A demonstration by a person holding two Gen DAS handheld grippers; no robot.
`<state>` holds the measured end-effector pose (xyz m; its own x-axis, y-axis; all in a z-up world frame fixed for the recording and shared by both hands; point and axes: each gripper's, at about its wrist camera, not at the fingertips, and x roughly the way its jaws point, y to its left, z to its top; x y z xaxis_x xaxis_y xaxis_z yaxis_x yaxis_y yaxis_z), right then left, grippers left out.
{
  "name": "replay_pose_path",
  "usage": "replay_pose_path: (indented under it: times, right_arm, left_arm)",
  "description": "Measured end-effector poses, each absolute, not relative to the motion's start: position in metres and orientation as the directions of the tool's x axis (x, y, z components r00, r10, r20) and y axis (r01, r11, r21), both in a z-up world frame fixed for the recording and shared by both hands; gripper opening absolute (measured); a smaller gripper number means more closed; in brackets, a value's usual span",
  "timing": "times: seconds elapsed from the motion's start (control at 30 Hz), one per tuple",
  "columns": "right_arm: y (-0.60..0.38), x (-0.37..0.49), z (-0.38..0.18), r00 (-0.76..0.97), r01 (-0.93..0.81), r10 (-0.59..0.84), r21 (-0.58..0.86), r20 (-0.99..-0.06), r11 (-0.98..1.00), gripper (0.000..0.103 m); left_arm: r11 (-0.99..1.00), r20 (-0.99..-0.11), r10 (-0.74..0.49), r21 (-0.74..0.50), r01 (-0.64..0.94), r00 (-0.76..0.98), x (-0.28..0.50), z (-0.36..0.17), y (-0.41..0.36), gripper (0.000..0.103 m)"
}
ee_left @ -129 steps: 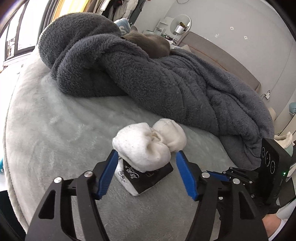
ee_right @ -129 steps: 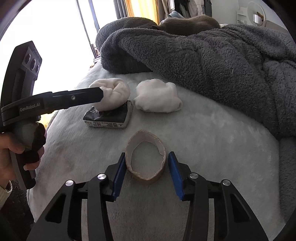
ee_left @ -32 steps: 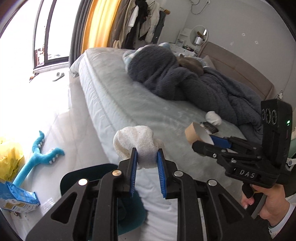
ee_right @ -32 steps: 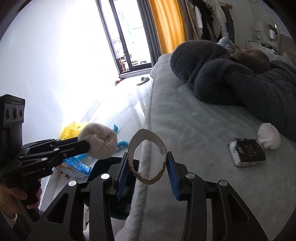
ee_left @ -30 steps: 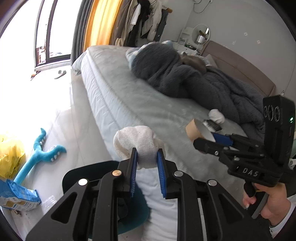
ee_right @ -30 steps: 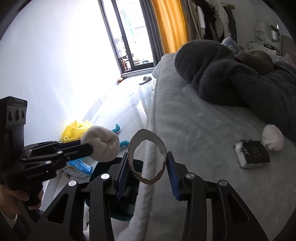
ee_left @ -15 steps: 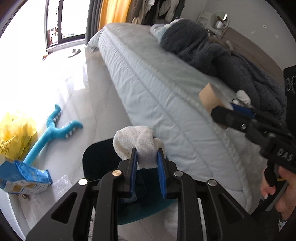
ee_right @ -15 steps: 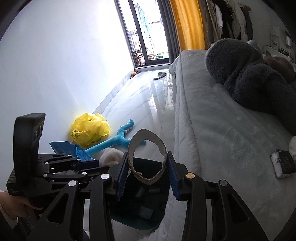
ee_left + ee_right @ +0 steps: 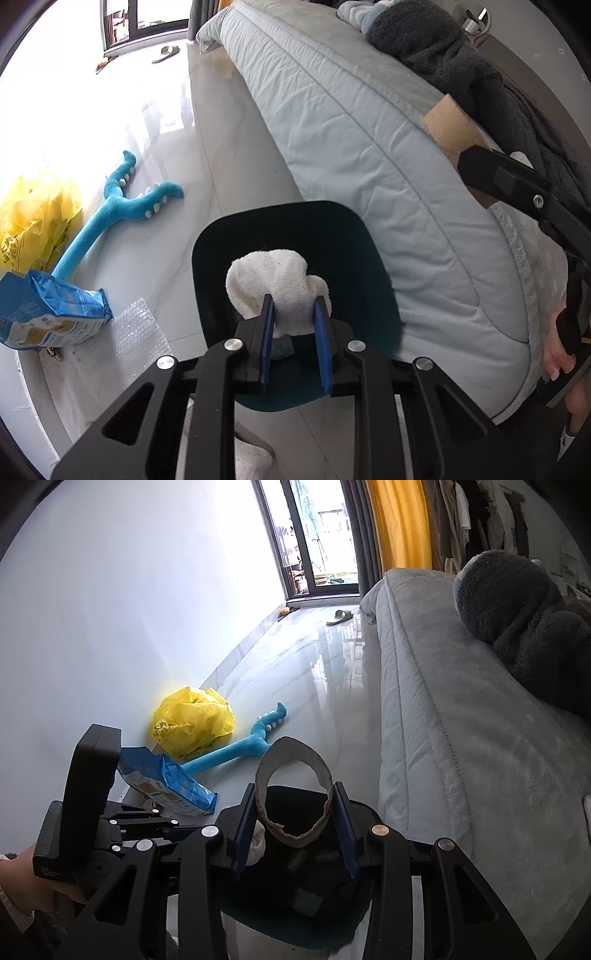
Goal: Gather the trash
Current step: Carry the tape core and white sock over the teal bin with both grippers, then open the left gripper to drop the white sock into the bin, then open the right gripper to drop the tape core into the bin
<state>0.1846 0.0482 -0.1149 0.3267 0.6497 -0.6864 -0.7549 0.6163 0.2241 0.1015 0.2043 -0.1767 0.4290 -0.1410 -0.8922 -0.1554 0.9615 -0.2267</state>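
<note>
My left gripper (image 9: 294,315) is shut on a white balled-up sock (image 9: 273,291), holding it right above the open dark teal trash bin (image 9: 354,251) on the floor by the bed. My right gripper (image 9: 295,821) is shut on a squashed brown cardboard roll (image 9: 293,801), held over the same bin (image 9: 365,814). In the left wrist view the cardboard roll (image 9: 452,125) shows at the upper right, over the bed's edge. In the right wrist view the left gripper's black body (image 9: 88,805) is at lower left, with the sock's edge (image 9: 256,847) peeking beside my finger.
A bed with a pale grey mattress (image 9: 369,122) and dark grey blanket (image 9: 443,48) runs along the right. On the floor lie a blue plush toy (image 9: 110,210), a yellow plastic bag (image 9: 33,218), a blue packet (image 9: 44,310), bubble wrap (image 9: 136,339) and a slipper (image 9: 340,616).
Both grippers swung away from the bed and tilted down toward the floor. The left one sank with the sock until it hangs over the bin; the right one followed with the roll.
</note>
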Motion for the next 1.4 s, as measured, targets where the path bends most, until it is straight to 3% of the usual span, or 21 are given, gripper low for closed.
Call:
replay_pose_path:
  times: [0.37,0.63,0.93,1.2,1.4]
  right_arm:
    - [0.071,0.188,-0.131,0.300,-0.761,0.629,0.218,-0.717,0.612,0.041]
    - [0.084,0.193,-0.151,0.277,-0.758,0.599,0.211,-0.751,0.617,0.041]
    - [0.100,0.189,-0.178,0.236,-0.759,0.556,0.206,-0.797,0.618,0.041]
    - [0.111,0.187,-0.198,0.199,-0.752,0.520,0.211,-0.831,0.625,0.041]
    - [0.120,0.184,-0.212,0.164,-0.755,0.502,0.219,-0.849,0.618,0.041]
  left_arm:
    - [0.952,-0.917,-0.173,-0.249,-0.180,0.359,0.093,-0.192,0.216,0.025]
    - [0.950,-0.909,-0.158,-0.247,-0.193,0.385,0.088,-0.185,0.226,0.056]
    - [0.961,-0.896,-0.093,-0.195,-0.195,0.435,0.083,-0.172,0.234,0.076]
    - [0.958,-0.847,-0.050,-0.190,-0.213,0.530,0.077,-0.151,0.247,0.089]
    - [0.945,-0.787,-0.053,-0.239,-0.224,0.614,0.073,-0.135,0.258,0.090]
